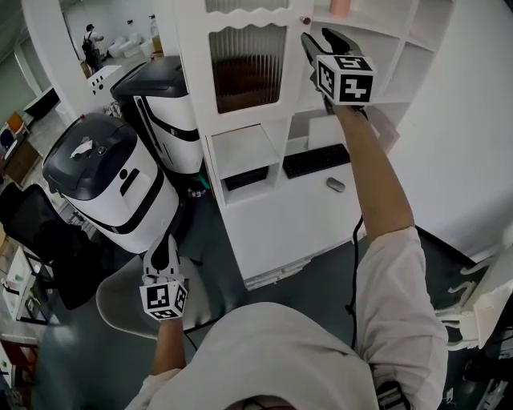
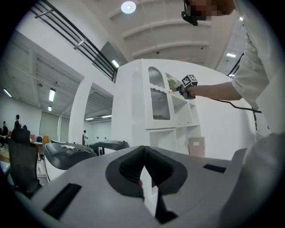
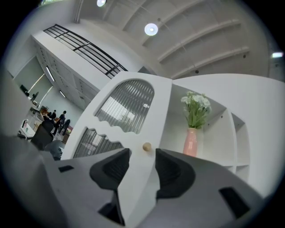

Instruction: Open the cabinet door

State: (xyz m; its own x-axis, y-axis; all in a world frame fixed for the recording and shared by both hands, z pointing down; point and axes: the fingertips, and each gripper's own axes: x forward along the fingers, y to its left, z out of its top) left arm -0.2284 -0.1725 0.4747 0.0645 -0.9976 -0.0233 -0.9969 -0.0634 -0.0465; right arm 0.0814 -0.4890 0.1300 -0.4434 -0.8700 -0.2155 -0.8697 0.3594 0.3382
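The white cabinet door [image 1: 248, 68] with ribbed glass stands closed in the head view, its small round knob [image 1: 305, 20] at the door's right edge. My right gripper [image 1: 318, 42] is raised to the knob, jaws open. In the right gripper view the knob [image 3: 146, 146] sits just beyond the gap between the open pads, with nothing pressed between them. My left gripper [image 1: 163, 255] hangs low by the floor, far from the cabinet. Its pads [image 2: 136, 167] meet with nothing held.
Two black-and-white machines [image 1: 112, 172] stand left of the cabinet. A keyboard [image 1: 316, 160] and mouse [image 1: 336, 185] lie on the white desk below the door. A pink vase with flowers [image 3: 190, 141] sits on the shelf right of the knob. A round seat [image 1: 120, 303] is under my left gripper.
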